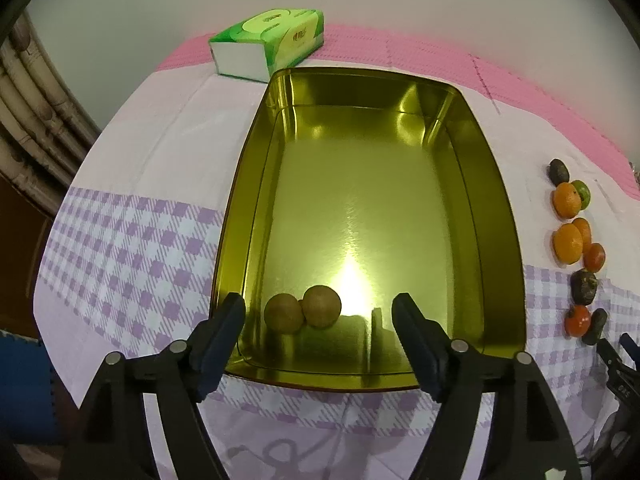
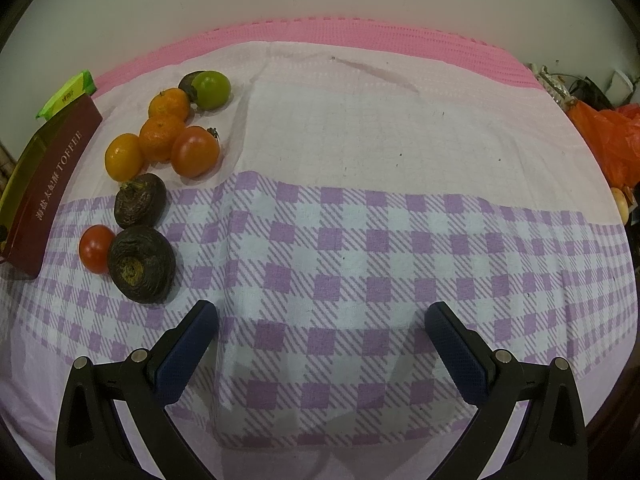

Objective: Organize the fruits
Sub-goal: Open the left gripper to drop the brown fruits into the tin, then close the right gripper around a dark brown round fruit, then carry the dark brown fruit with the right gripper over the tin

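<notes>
Fruits: two brown ones lie in our tin; nine wait outside, both claws released, empty.

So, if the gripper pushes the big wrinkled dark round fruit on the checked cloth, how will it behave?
The big wrinkled dark round fruit would probably roll, perhaps into the small red tomato touching it. Its shrivelled skin suggests softness, so squeeze gently.

The green tissue pack is mostly hidden behind the tin, itself cut off at the frame's left edge.
</notes>
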Motion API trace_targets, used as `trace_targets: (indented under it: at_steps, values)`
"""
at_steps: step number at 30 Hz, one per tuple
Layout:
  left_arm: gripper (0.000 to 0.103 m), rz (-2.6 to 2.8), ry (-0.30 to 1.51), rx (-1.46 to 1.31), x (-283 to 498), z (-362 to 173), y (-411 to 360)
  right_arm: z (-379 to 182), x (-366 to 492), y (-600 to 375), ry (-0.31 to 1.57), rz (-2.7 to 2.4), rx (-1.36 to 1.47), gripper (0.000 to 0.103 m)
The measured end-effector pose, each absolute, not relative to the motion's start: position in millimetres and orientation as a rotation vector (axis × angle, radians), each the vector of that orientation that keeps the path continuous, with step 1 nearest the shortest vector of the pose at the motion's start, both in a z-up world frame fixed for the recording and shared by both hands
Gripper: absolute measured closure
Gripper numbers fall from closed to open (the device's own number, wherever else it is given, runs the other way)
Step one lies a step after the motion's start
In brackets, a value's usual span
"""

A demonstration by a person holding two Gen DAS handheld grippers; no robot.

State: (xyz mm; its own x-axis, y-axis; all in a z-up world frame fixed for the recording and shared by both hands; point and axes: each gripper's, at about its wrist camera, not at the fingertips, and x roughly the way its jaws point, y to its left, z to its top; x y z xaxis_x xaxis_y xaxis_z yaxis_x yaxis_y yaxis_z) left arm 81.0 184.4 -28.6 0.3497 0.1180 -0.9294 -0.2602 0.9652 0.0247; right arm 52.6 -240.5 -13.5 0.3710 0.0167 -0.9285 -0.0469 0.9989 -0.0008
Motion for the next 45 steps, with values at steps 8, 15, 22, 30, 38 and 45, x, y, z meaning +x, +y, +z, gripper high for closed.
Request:
trace_targets:
  at_steps: [8,15,22,30,38,45]
  values:
    - [0.025,0.255,1.166,-0.133,77.9,-19.6,181.5,-2.0,54.0,-231.2,1.169,0.087,-0.084,0.011]
    - [0.021,0.248,1.139,-0.123,70.5,-11.6,179.2,16.8,50.2,-213.4,1.094,0.186,-0.113,0.015]
    - [0.017,0.26,1.116,-0.136,64.3,-3.6,183.4,17.9,47.8,-180.3,1.103,0.25,-0.163,0.031]
    - [0.016,0.273,1.08,-0.141,56.0,5.5,188.1,13.1,57.1,-156.5,1.132,0.297,-0.19,0.042]
    - [0.015,0.297,1.067,-0.164,44.1,10.2,200.3,-1.0,69.3,-148.9,1.181,0.312,-0.177,0.06]
    - [0.014,0.324,1.074,-0.208,36.2,10.5,215.6,-2.7,70.6,-151.3,1.188,0.307,-0.168,0.061]
